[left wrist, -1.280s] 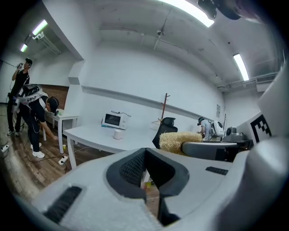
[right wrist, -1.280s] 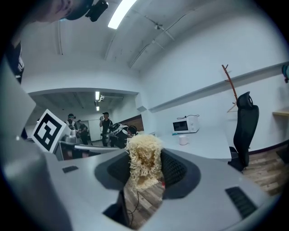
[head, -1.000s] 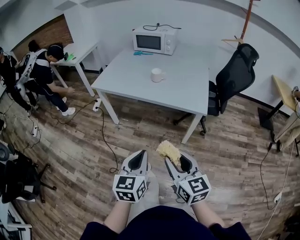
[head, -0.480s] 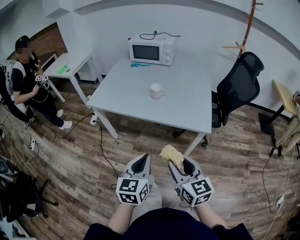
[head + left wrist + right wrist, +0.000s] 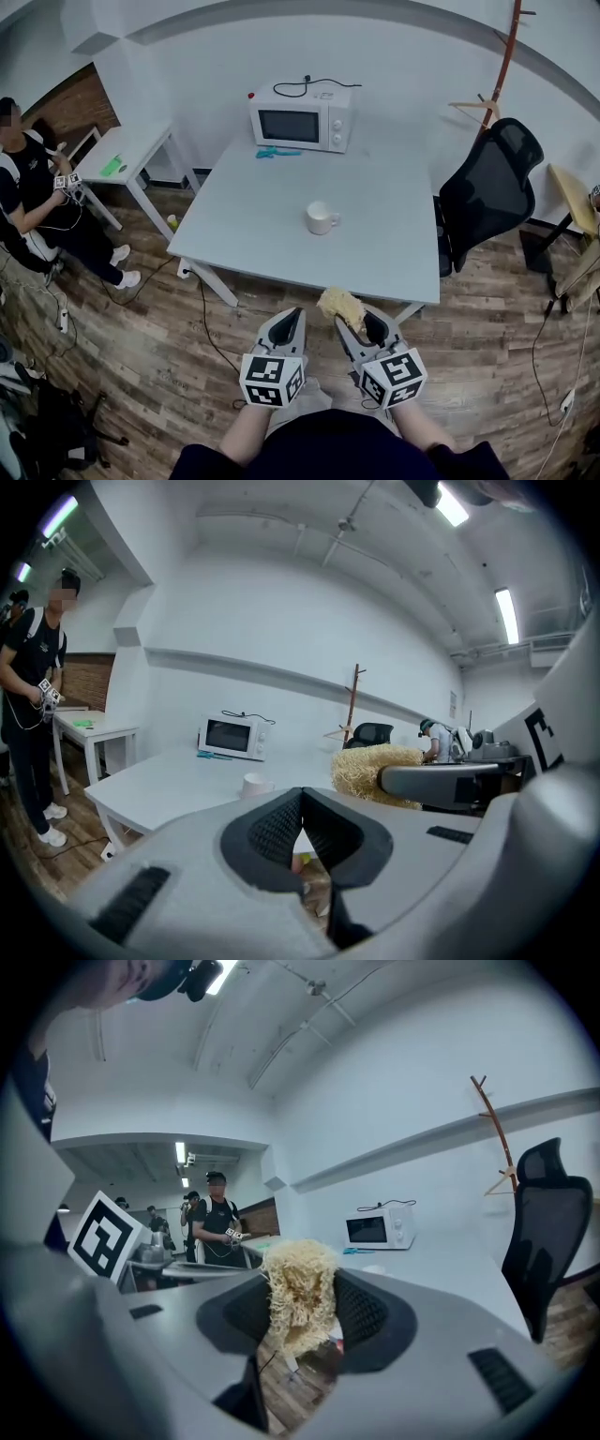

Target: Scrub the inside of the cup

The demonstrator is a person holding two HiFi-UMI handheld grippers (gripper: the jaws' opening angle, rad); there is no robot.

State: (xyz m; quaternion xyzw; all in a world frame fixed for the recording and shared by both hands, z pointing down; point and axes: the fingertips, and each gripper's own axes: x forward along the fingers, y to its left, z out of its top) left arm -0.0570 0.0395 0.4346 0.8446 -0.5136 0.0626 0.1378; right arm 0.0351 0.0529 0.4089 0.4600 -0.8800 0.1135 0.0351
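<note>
cup (image 5: pixel 320 217) upright on table (image 5: pixel 253 234) | right gripper (image 5: pixel 367 325) clamps scrubber (image 5: pixel 339 305) | left gripper (image 5: pixel 289 323) closed

The scrubber (image 5: pixel 339 305) is a rough, straw-like tangle of dry fibres. The cup (image 5: pixel 320 217) looks smooth and glossy, the table (image 5: pixel 272 239) smooth and matt. The floor (image 5: pixel 131 319) is wood-grain plank. The left gripper (image 5: pixel 290 319) and right gripper (image 5: pixel 361 321) have matt grey plastic shells and black ribbed pads (image 5: pixel 272 829).

The person is wearing a dark navy top (image 5: pixel 319 452) with sleeves ending near the elbows. The left gripper (image 5: pixel 292 317) and right gripper (image 5: pixel 364 325) are showing pale grey shells and black ribbed pads, each carrying a white cube (image 5: pixel 272 380) printed with black square markers.
</note>
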